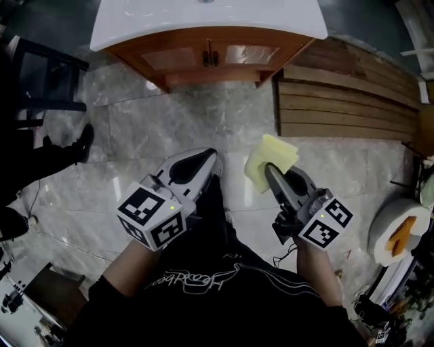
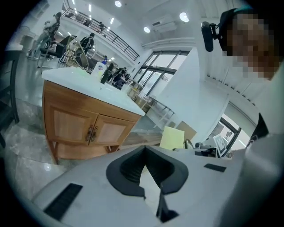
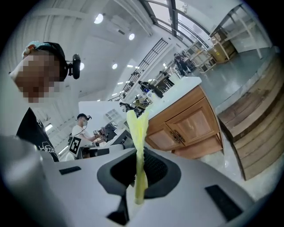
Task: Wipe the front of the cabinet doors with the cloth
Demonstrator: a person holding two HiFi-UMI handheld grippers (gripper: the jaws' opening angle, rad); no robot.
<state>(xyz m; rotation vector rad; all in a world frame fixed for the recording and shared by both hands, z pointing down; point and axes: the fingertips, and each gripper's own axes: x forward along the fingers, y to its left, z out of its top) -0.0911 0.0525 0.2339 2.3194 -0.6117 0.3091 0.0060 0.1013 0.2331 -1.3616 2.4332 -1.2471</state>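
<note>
A wooden cabinet with two doors (image 1: 207, 57) and a white top (image 1: 203, 20) stands ahead across the marble floor. Both gripper views show it too: the cabinet doors (image 2: 88, 128) on the left side, the cabinet (image 3: 186, 122) at the right. My right gripper (image 1: 271, 171) is shut on a folded yellow cloth (image 1: 270, 160), which stands up between the jaws as a thin edge of cloth (image 3: 138, 150). My left gripper (image 1: 207, 158) is shut with nothing in it, jaws meeting at the tip (image 2: 144, 148). Both grippers are well short of the doors.
A stack of wooden planks (image 1: 346, 95) lies right of the cabinet. A dark chair frame (image 1: 41, 88) and a person's shoe (image 1: 83, 141) are at the left. Clutter and a round white object (image 1: 400, 230) sit at the right edge. Another person (image 3: 84, 128) is far behind.
</note>
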